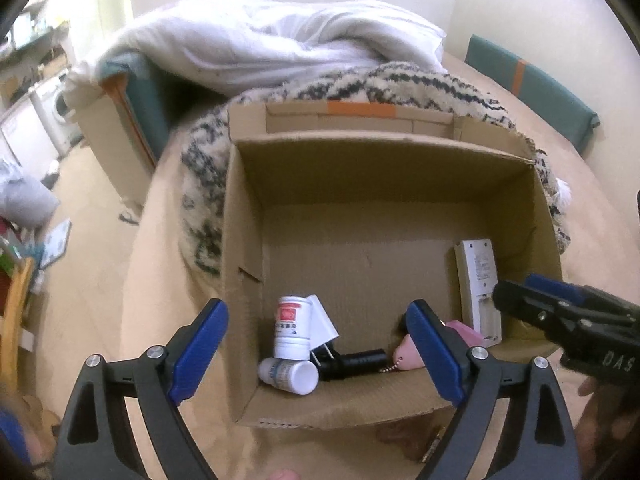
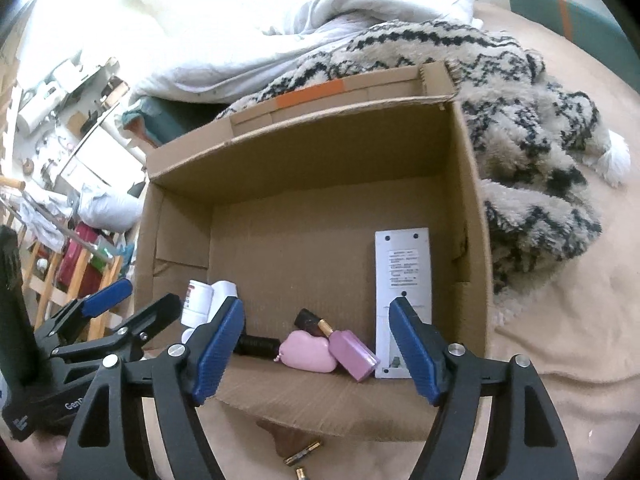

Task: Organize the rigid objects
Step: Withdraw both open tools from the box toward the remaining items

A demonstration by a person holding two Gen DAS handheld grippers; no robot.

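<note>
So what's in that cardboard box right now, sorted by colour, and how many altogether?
White: 4 — upright bottle, lying bottle, plug adapter, remote control
Pink: 2 — heart-shaped keychain, perfume bottle
Black: 1 — cylinder
Total: 7

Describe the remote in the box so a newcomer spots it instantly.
Find the open cardboard box on the bed. Along its right inner wall lies the remote, a long white slab, back side up with a printed label. It is the only flat, long item; its neighbours are the pink bottle and pink pouch.
</note>
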